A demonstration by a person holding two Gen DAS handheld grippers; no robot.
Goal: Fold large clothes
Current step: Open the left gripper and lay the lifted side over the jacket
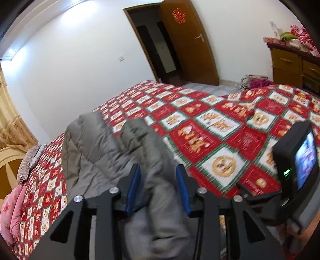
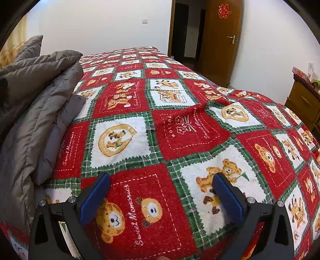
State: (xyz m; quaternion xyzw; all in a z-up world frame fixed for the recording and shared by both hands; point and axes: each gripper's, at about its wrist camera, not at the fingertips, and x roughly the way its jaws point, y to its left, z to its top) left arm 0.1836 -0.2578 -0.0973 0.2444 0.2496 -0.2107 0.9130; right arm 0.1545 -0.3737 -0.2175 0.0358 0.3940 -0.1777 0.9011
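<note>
1. Left gripper [image 1: 158, 186]: parted, straddling a ridge of the grey coat [image 1: 104, 152], pads clear of the cloth, angled down.
2. Right gripper [image 2: 162, 197]: spread wide, empty, tilted down over the blanket [image 2: 200, 130].
3. Coat bunched at bed's left side; partly folded, apparently unfinished.

On the red squares of the bedspread [image 2: 180, 128] we read "Sweet Memories" in white script, beside the bear faces near the bottom of the right wrist view and again on the square at the left by the grey coat. One square also carries "HOLIDA…", cut off by a fold. On the wooden door [image 2: 220, 40] we see a red double-happiness paper sign [image 2: 224, 11]. The small screen [image 1: 306, 160] in the left wrist view is too blurred for us to read.
</note>
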